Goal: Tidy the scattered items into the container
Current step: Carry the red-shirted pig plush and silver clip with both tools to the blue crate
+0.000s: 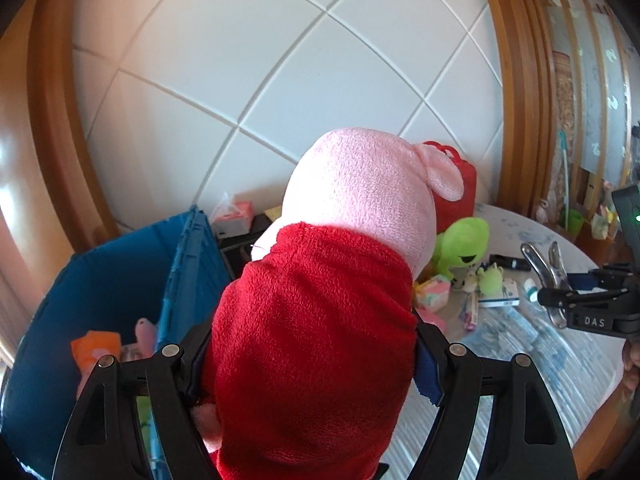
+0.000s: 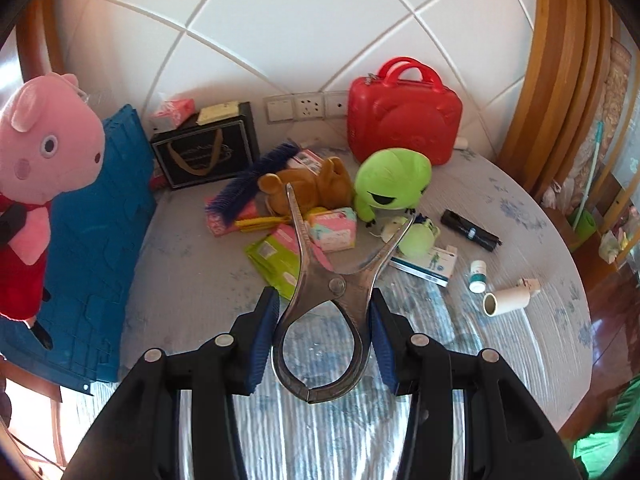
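The left gripper (image 1: 312, 364) pinches the pink pig plush (image 1: 320, 300) beside the blue crate (image 1: 120, 264), while the right gripper (image 2: 324, 334) clamps a metal clip (image 2: 320, 300) above the table (image 2: 520, 340).

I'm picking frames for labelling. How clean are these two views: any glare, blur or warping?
Left wrist view: the pig plush fills the middle and hides much of the table; glare washes out the left edge; wall grooves bow. Right wrist view: sharp and evenly lit, the metal clamp crisp; dark corners, curved table edge.
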The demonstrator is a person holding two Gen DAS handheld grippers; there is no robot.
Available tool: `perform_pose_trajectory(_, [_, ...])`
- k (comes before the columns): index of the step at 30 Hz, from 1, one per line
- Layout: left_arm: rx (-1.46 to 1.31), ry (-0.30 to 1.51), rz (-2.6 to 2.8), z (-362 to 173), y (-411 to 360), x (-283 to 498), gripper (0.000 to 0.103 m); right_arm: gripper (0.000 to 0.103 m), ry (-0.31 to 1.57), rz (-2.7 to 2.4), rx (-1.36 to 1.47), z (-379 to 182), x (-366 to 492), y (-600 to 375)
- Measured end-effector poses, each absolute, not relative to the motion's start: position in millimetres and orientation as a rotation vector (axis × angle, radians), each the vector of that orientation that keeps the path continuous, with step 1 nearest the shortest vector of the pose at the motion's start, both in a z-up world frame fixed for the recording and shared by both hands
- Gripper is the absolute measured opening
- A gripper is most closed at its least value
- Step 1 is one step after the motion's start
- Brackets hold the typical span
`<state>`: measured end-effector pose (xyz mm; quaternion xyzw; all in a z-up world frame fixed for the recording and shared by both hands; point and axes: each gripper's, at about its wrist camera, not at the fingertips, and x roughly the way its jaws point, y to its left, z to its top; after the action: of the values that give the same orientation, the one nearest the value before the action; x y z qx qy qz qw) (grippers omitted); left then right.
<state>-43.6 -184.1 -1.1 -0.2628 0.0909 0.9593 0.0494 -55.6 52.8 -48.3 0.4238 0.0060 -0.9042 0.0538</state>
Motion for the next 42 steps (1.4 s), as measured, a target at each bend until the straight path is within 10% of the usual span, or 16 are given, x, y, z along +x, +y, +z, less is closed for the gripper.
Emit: perform_pose_trajectory(42, [-0.768, -0.047, 3.371, 16, -513, 45, 0.078, 0.043, 0.385, -2.2, 0.883, 45, -14, -351])
